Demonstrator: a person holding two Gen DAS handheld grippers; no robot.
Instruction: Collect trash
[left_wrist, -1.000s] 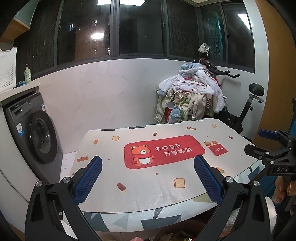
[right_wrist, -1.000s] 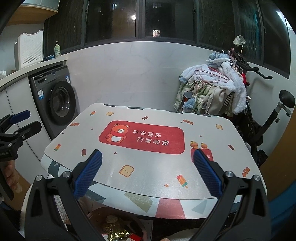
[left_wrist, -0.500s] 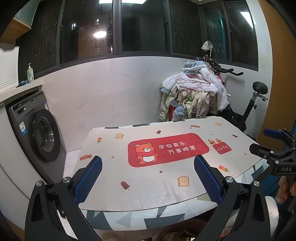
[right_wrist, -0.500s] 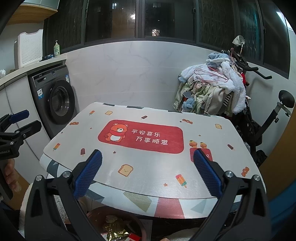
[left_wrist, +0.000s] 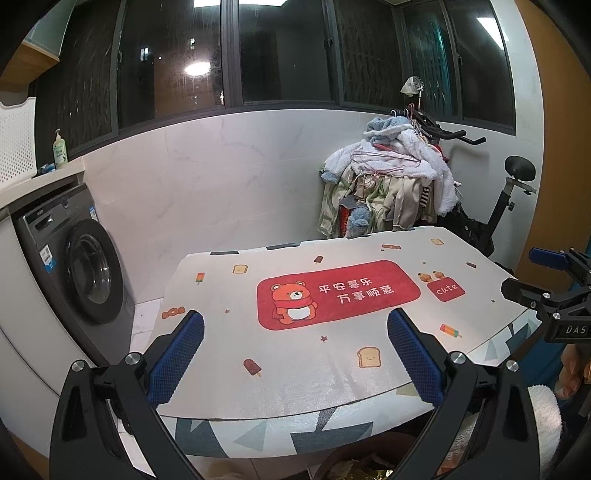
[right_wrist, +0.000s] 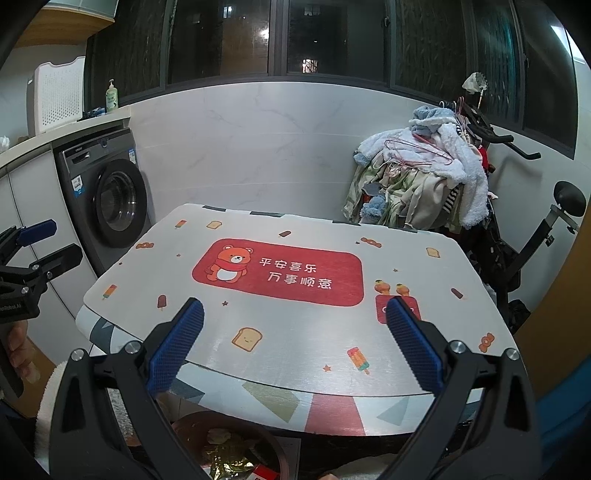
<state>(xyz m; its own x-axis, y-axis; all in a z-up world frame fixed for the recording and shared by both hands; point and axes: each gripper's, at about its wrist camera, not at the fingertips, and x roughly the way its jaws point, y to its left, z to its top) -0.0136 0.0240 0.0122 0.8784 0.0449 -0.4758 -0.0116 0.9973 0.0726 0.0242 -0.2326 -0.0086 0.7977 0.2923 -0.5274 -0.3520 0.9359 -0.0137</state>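
Note:
Both grippers hover at the near edge of a table (left_wrist: 229, 428) covered by a printed mat with a red bear patch (left_wrist: 338, 291). My left gripper (left_wrist: 295, 350) is open, with nothing between its blue pads. My right gripper (right_wrist: 295, 347) is open and holds nothing as well. Each shows in the other's view: the right gripper (left_wrist: 532, 275) at the far right, the left gripper (right_wrist: 55, 242) at the far left. Under the table's front edge stands a round brown bin (right_wrist: 275, 445) holding crumpled paper and a gold wrapper (right_wrist: 227, 458). Only prints show on the mat.
A grey washing machine (right_wrist: 110, 192) stands left of the table under a counter with a soap bottle (right_wrist: 111, 96) and a white basket (right_wrist: 59, 98). An exercise bike (right_wrist: 532, 240) heaped with clothes (right_wrist: 424, 184) stands behind at the right. A hand (right_wrist: 20, 350) grips the left handle.
The left wrist view has drawn back and swung a little left, so the table sits further right in it. The right gripper has barely moved. Both stay open.

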